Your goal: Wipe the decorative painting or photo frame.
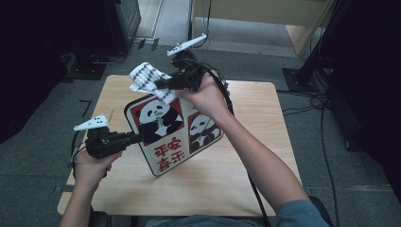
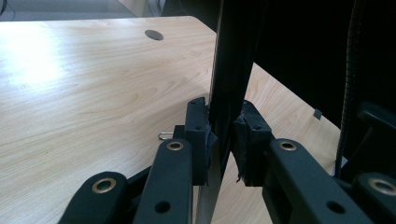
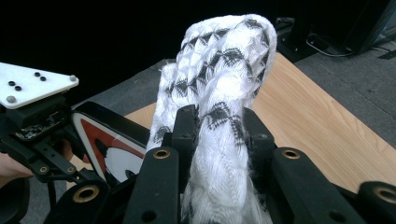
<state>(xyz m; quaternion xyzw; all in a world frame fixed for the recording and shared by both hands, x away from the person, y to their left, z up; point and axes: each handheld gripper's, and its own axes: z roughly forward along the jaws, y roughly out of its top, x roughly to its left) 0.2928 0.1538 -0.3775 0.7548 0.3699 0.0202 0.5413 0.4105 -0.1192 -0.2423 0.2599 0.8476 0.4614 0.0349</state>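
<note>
Both clamped: left gripper (image 1: 137, 137) on board (image 1: 175, 135), right gripper (image 1: 158, 84) on cloth (image 1: 146, 76).

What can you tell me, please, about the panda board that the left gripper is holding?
The panda board is a thin, flat, rounded-corner panel with a dark rim, printed with two pandas on red squares above red characters on white. It is held tilted above the wooden table. The left gripper is shut on its left edge; the left gripper view shows that edge dark and thin between the jaws. The white patterned cloth, clamped in the right gripper, meets its upper corner.
</note>
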